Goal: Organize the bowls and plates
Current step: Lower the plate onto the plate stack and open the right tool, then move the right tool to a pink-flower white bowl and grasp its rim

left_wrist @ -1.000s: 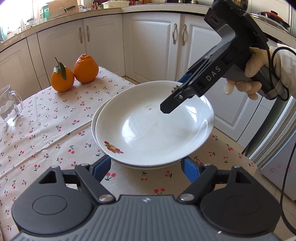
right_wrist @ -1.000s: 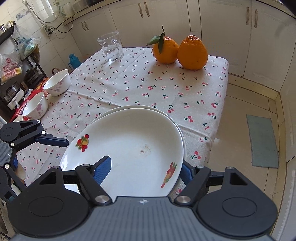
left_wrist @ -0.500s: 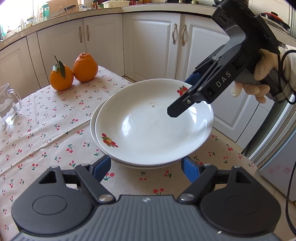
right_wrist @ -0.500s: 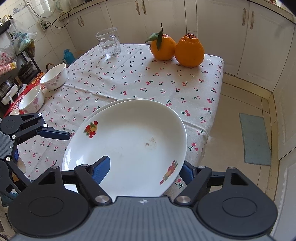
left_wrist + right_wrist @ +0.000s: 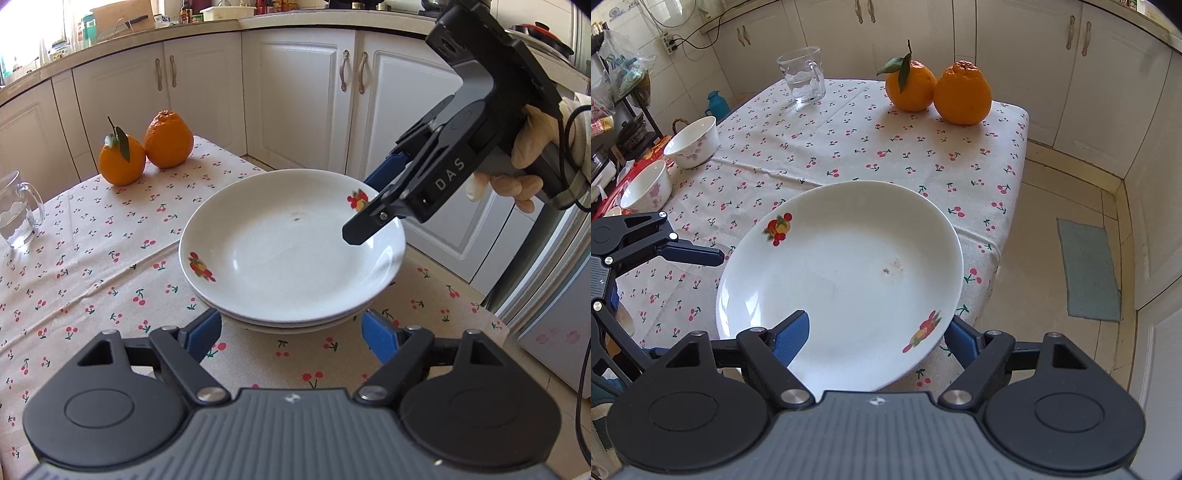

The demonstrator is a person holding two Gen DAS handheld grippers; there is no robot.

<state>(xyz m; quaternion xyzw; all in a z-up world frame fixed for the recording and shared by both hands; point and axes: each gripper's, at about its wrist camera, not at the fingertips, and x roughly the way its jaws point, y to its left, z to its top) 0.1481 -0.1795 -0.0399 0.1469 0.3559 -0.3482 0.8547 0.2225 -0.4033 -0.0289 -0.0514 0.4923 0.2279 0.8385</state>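
Item: two white plates with fruit decals, stacked near the table's corner edge; the top plate (image 5: pixel 291 251) sits nested on the lower plate (image 5: pixel 295 325), of which only a rim sliver shows in the left wrist view. Top plate bears a small brown speck near its centre. Right gripper (image 5: pixel 877 332): fingers straddle the near rim of the top plate, one blue pad above the plate's inner face, the other below the rim; jaws parted and the pads not seen pressing, so read as released rather than clenched. Left gripper (image 5: pixel 291 334): jaws spread, nothing between them, hovering just short of the stack's near edge. Handling note, as judgement: the stacking step looks finished; the right gripper should draw straight back along the rim line without lifting, lest the lower finger tip the plate, which slightly overhangs the table's edge. Two bowls (image 5: pixel 670 166) with pink floral print stand well apart at the far side, presumably next to be nested. Surface: table under a cream cloth (image 5: pixel 849 147) printed with cherries, lightly creased. Also present: two oranges (image 5: pixel 938 92), touching, one with leaf; a glass mug (image 5: pixel 805 75) holding some water. Room: kitchen with white cabinets, tiled floor, a small grey-green mat (image 5: pixel 1087 271), cluttered shelving at the left.
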